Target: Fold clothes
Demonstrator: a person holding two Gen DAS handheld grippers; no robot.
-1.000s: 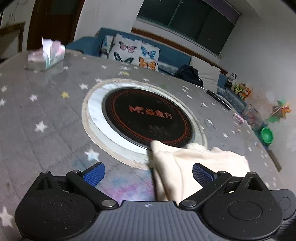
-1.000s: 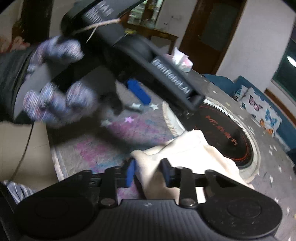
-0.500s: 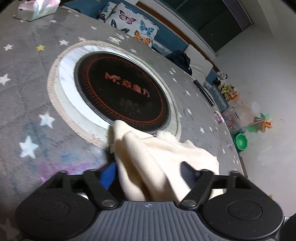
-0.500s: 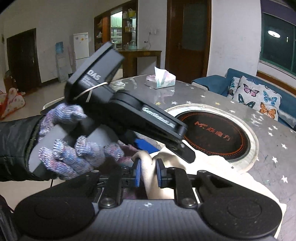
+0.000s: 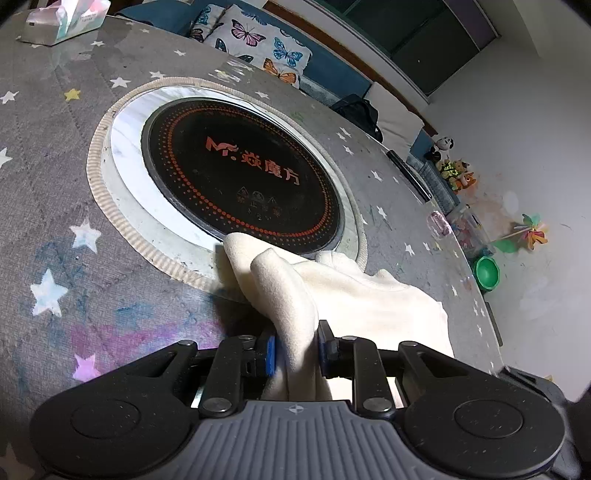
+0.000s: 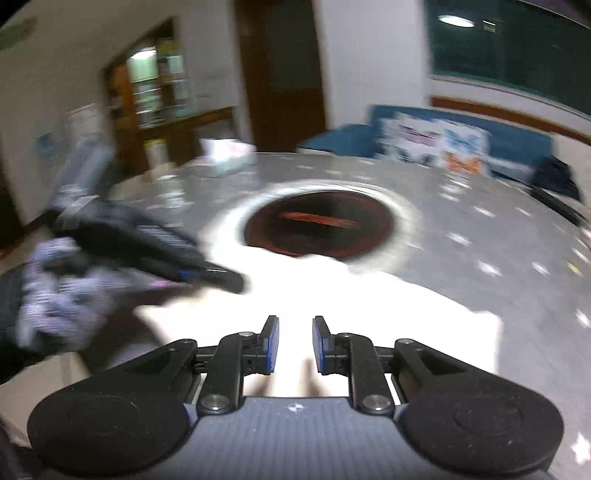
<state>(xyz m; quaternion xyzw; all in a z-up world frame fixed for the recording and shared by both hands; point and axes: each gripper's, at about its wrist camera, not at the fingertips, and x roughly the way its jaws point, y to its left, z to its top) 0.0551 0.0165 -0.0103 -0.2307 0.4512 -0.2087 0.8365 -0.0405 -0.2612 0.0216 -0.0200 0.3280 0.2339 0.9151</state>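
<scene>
Cream fleece garment (image 5: 332, 295) lies bunched on the grey star-printed tabletop (image 5: 55, 147), its far edge overlapping the rim of the round black induction plate (image 5: 240, 177) set into the middle. A raised fold of that fabric runs back between the blue pads of the left gripper (image 5: 295, 350), whose jaws are clamped on it. In the right wrist view, which is heavily motion-blurred, the garment shows as a washed-out pale sheet (image 6: 332, 295) spreading under and beyond the right gripper (image 6: 295, 345); its jaws stand a little apart with pale cloth visible in the gap, and whether the pads actually pinch it cannot be told. At the left of that view a gloved hand (image 6: 55, 295) holds the left gripper's black body just above the cloth. A tissue box (image 5: 62, 22) sits at the far edge of the tabletop, and a butterfly-print cushion (image 5: 258, 44) rests on the blue sofa beyond.
</scene>
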